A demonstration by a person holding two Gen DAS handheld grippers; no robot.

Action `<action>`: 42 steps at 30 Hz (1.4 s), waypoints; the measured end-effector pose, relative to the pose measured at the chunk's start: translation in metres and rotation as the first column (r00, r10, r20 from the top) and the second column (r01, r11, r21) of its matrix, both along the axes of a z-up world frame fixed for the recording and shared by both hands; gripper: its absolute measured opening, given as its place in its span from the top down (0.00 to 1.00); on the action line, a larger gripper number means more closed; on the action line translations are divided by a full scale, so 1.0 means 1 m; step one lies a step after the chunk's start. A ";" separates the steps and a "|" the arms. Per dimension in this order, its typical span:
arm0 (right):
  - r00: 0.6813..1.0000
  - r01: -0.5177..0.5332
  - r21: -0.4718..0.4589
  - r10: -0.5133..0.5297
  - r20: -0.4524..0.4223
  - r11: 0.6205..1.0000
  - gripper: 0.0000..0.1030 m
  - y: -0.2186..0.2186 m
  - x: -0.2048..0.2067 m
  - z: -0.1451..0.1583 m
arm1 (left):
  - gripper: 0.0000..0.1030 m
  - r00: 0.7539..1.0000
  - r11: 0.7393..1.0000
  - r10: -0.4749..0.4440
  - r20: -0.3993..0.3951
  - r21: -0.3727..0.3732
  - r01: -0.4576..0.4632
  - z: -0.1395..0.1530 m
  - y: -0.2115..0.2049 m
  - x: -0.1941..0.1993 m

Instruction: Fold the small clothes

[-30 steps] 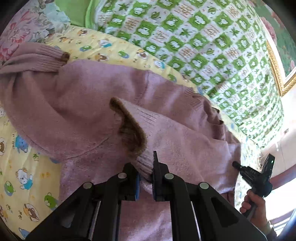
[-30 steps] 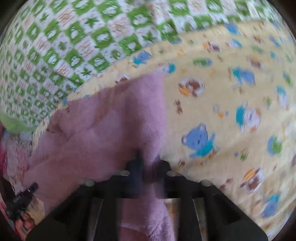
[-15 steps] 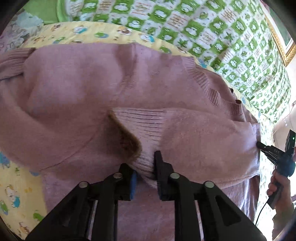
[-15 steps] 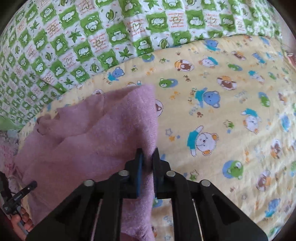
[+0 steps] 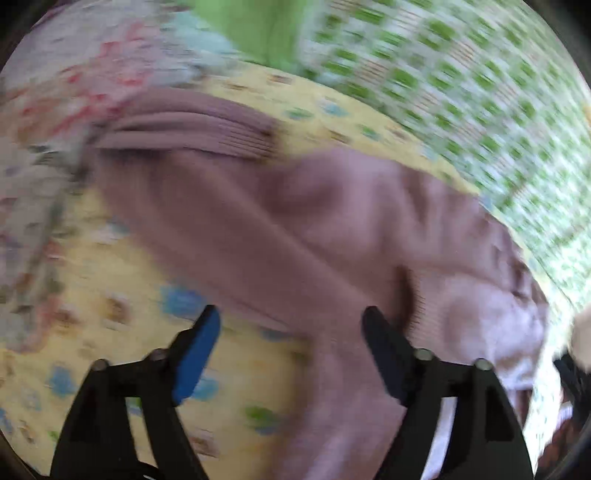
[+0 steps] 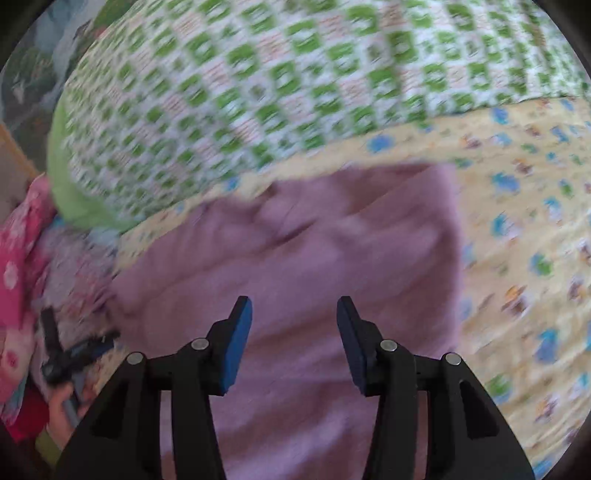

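A mauve knitted sweater lies spread on a pale yellow quilted sheet printed with small blue, green and brown cartoon animals. In the left wrist view, one ribbed sleeve of the sweater stretches toward the upper left, and a second ribbed cuff lies folded over the body at the lower right; the whole view is blurred. In the right wrist view, the sweater fills the centre, with a straight edge on its right side where the yellow sheet begins.

The left gripper, black with blue pads, has its jaws opening and spread wide; nothing is pressed between them. Its left finger hangs over the yellow sheet, its right finger over the sweater close to the folded cuff. The right gripper, of the same build, also has its jaws opening, about half apart; sweater fabric shows beneath the gap, but the pads do not pinch it.

Beyond the yellow sheet lies a white quilt checked with green squares, which also fills the upper part of the right wrist view. A plain lime-green cloth and a pale floral fabric in pink and grey lie at the far left. At the left edge of the right wrist view are a bright pink flowered cloth and the person's hand, holding the black handle of the other gripper.
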State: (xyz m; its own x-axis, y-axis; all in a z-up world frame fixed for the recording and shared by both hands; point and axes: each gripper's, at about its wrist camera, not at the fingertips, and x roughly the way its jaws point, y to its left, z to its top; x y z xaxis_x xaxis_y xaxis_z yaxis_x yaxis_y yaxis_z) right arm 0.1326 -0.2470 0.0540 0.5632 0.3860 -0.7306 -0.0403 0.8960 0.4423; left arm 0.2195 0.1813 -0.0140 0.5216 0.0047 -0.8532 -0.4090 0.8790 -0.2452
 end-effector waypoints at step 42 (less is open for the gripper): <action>0.973 0.214 0.105 -0.203 -0.107 0.971 0.52 -0.068 -0.040 -0.027 | 0.53 0.816 0.814 -0.577 0.011 0.082 0.575 0.009 -0.199 0.011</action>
State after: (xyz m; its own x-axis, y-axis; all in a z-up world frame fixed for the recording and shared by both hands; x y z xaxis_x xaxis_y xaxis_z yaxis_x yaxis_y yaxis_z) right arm 0.0929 -0.3150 0.0274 0.5705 0.3525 -0.7418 0.1888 0.8228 0.5361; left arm 0.2307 -0.0172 -0.0048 0.4766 -0.2461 -0.8440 0.1851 0.9666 -0.1773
